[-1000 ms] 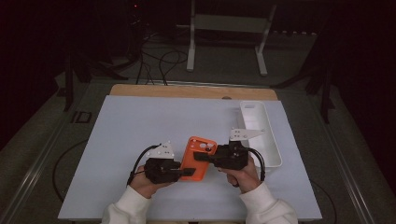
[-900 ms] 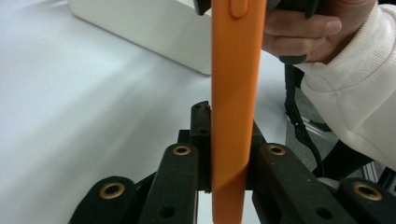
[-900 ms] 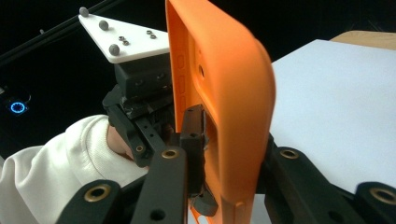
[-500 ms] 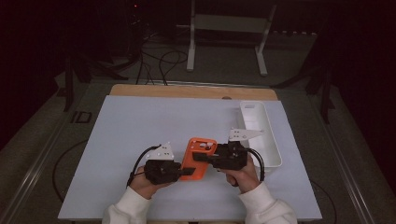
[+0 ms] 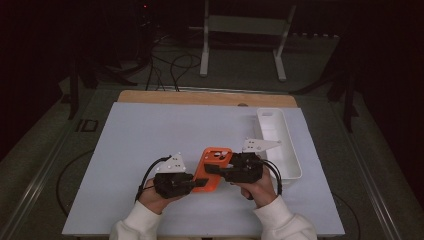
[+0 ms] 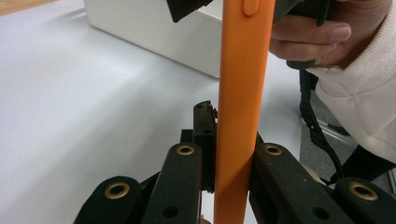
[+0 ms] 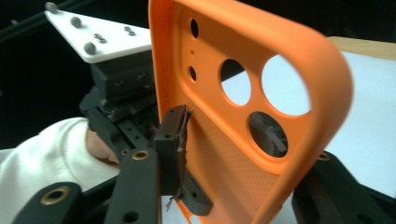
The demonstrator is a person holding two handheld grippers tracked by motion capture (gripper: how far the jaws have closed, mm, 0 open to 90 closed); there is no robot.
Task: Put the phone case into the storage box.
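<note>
Orange phone case (image 5: 212, 167) stays pinched in our left gripper (image 5: 196, 183); our right gripper (image 5: 214, 170) has just been opening around it, so it may sag.

Desk (image 5: 150, 135) w/ pale blue-white top, wood strip (image 5: 200, 97) along far edge. White oblong tray (image 5: 280, 140) resting on right side, near edge. Dark floor around.
</note>
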